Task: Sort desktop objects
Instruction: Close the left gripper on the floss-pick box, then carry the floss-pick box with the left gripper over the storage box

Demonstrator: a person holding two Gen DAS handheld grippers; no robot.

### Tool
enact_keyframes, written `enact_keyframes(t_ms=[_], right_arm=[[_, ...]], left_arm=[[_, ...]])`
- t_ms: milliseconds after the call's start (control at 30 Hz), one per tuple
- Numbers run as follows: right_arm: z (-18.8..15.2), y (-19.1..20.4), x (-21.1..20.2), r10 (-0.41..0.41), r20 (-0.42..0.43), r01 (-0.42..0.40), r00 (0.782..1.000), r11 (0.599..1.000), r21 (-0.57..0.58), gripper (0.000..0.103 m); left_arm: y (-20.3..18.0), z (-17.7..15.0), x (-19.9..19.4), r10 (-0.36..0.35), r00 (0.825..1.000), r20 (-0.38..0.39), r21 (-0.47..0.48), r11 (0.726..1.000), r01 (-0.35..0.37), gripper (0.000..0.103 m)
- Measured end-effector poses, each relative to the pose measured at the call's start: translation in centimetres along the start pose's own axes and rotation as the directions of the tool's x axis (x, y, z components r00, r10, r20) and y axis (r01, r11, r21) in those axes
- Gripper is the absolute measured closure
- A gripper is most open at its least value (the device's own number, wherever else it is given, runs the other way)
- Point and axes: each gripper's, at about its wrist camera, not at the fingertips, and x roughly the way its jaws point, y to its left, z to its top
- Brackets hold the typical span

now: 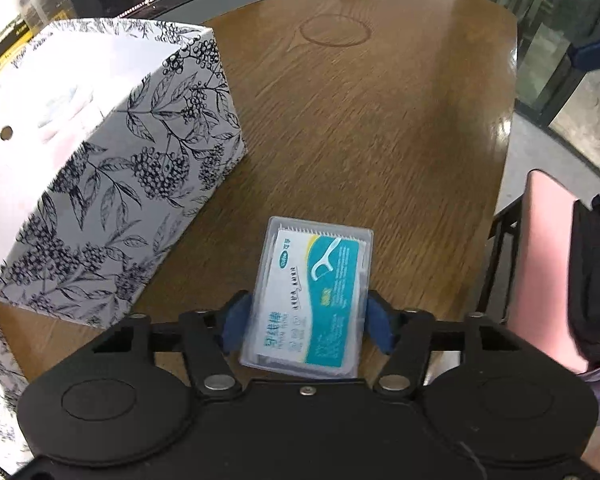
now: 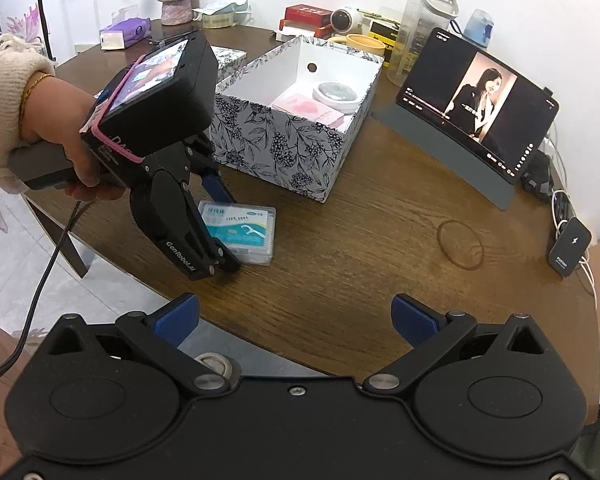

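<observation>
One clear plastic floss-pick case sits between the blue pads of the left tongs, which are clamped on its two long sides. From the right wrist view the same case lies low at the bench surface, near the front corner of the box, and whether it is resting on the wood or lifted just clear of it cannot be told. A hand in a cream knitted sleeve holds the left tongs by the handle.

The right tongs stand wide apart with nothing between their two blue pads, hanging over the near edge of the bench.

One open box with a dark berry-and-leaf print stands behind the case; in the left wrist view it fills the left side. Inside it lie two things: one pink flat packet and one round white tin, touching or nearly so. Its matching lid lies behind it.

One tablet on a grey stand plays a video at the right. One dark power bank lies at the far right edge, with white cables beside it. Along the back wall sit one purple tissue pack, one clear water bottle and one small white camera, among other clutter too crowded to count.
</observation>
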Motion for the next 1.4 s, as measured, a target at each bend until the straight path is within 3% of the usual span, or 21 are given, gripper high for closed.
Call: enact_keyframes(t_ms=[400,767,1100,1400], right_arm=[[-0.2,0.7,-0.6,0.004,0.006,-0.004,1.0,1.0,0.015,0.0],[1.0,1.5,-0.9,0.001,0.034,-0.002,0.999,1.0,0.016,0.0],[5.7,1.9,-0.2,0.044,0.081,-0.047,0.996,0.998,0.04,0.0],[10.6,1.3,2.8,0.086,0.048,-0.093,0.995,0.983,0.157,0.0]], left_arm=[[-0.4,-0.9,-1.3,0.0,1.0,0.009,-0.006,1.0,0.0,0.045],[-0.5,-0.8,-6.4,0.011,0.993,0.119,-0.009,1.0,-0.01,0.045],[2.7,1.7,-11.6,0.025,0.981,0.193,0.007,1.0,-0.027,0.045],[7.6,5.6,-11.1,0.049,0.98,0.191,0.048,0.997,-0.059,0.045]])
